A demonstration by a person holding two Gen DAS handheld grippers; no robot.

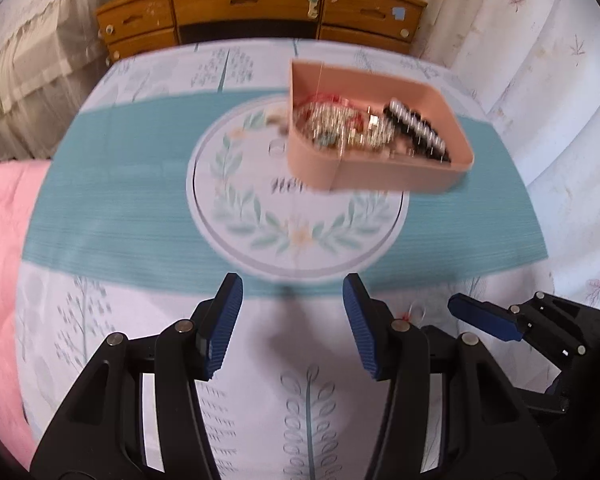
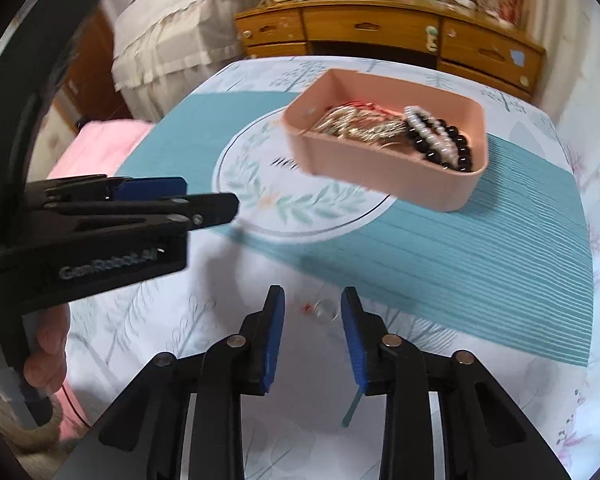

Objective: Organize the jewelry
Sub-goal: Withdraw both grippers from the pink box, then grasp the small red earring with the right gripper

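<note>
Printed teal-and-white cloth surface [image 1: 100, 200]: pink plastic jewelry tray [image 2: 384, 176] mid-cloth; your left tongs [image 1: 292, 320] and right tongs [image 2: 312, 336] gape, empty, over clear cloth.

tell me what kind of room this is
Probably a bedroom at home. A wooden dresser with drawers and a cluttered top stands behind the table, a pink blanket lies at the side, and a pink box of jewelry sits on the printed tablecloth.

Home bedroom: wooden dresser [image 1: 260, 12] sitting at top of frame, lace-covered furniture [image 2: 172, 28] showing upper left.
</note>
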